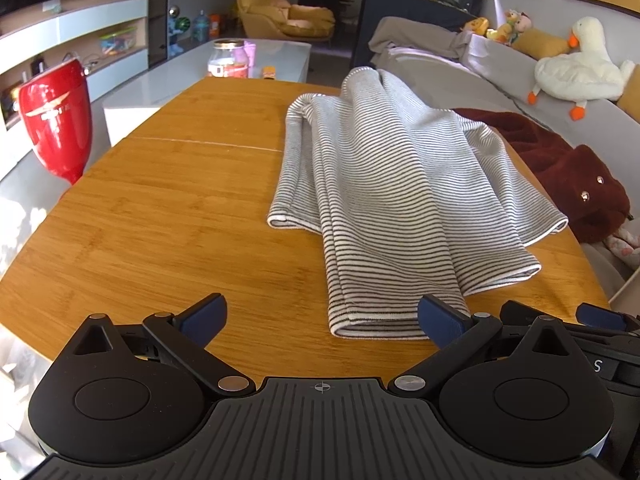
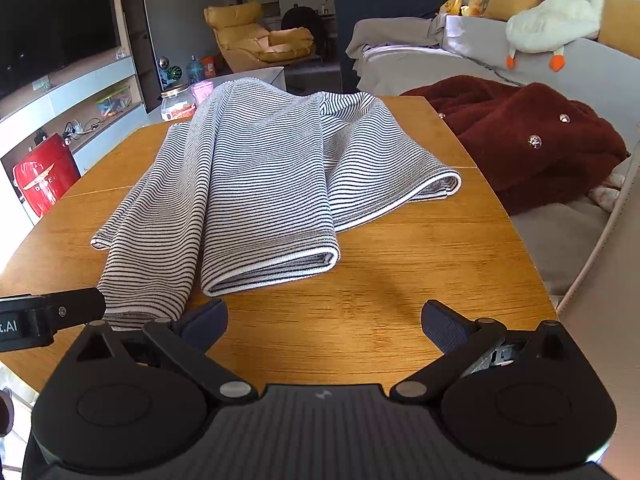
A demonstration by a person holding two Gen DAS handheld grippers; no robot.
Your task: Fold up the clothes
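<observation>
A grey-and-white striped garment lies loosely folded lengthwise on the wooden table, reaching from the far edge to the near side. My left gripper hovers open at the near edge, its right fingertip just in front of the garment's nearest hem. In the right wrist view the same striped garment lies ahead and to the left. My right gripper is open over bare table, with nothing between its fingers. The left gripper's finger shows at the left edge of that view.
A dark red fleece garment lies on the grey sofa right of the table. A red vase-shaped object stands left of the table. Beyond the far edge, a glass jar sits on a white low table. A white plush goose rests on the sofa back.
</observation>
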